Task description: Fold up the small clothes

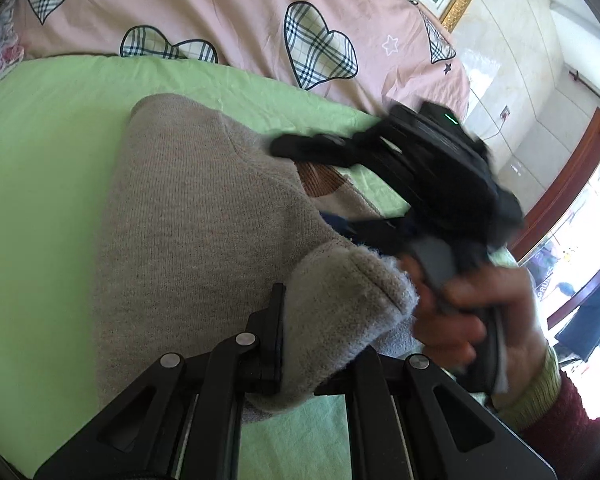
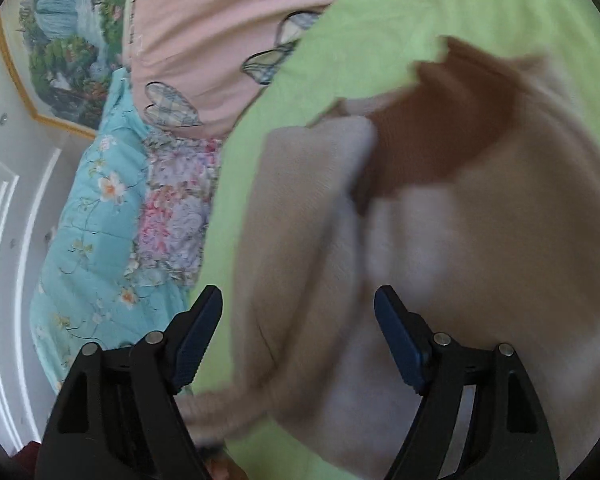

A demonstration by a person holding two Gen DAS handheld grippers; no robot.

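Pinching a thick hem fold of the beige knit sweater (image 1: 204, 216), the left gripper (image 1: 300, 364) has its jaws clamped on the cloth. Beyond those fingers the sweater spreads over the green sheet (image 1: 40, 160). The right gripper (image 2: 300, 344) stands wide apart, grasping nothing, the blurred sweater just beyond its tips. Risk: if the left hand drags sideways while the right holds nothing, the fold may skew or bunch, I judge.
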